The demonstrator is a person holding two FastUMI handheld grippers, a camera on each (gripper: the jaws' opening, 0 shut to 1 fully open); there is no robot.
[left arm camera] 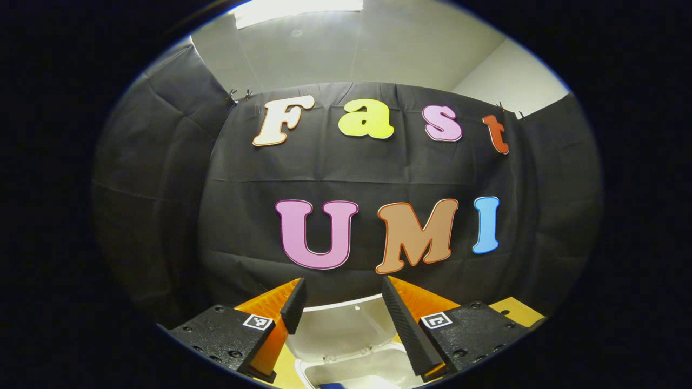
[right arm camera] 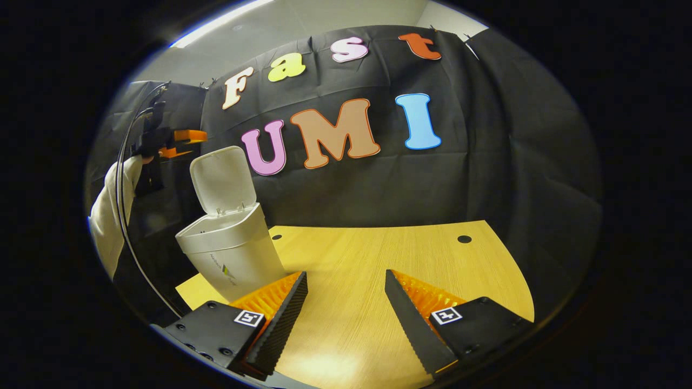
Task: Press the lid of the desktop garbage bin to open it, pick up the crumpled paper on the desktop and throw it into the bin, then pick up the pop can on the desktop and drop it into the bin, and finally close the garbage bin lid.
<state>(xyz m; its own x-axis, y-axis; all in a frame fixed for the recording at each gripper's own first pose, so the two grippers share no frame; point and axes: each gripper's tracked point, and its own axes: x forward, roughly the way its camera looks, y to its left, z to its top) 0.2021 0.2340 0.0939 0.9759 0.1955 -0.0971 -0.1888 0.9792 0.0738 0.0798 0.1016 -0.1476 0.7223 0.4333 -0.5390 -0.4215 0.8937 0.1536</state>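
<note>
Smooth matt plastic bin (right arm camera: 233,254), wood-grain desktop (right arm camera: 378,259) with sheen, matt cloth wall (right arm camera: 486,162).

Small print on bin (right arm camera: 232,254) front too small to read; no other legible text

White sleeve (right arm camera: 111,216), black cables, perhaps two, square-tagged gripper mounts

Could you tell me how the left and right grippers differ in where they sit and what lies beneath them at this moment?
The left gripper hovers above the bin, its raised lid and open mouth just beneath its fingers; the right gripper sits low over the bare wooden table, with the bin off to its left. The left looks nearly level at the cloth wall; the right tilts tableward. Both are open and empty.
</note>
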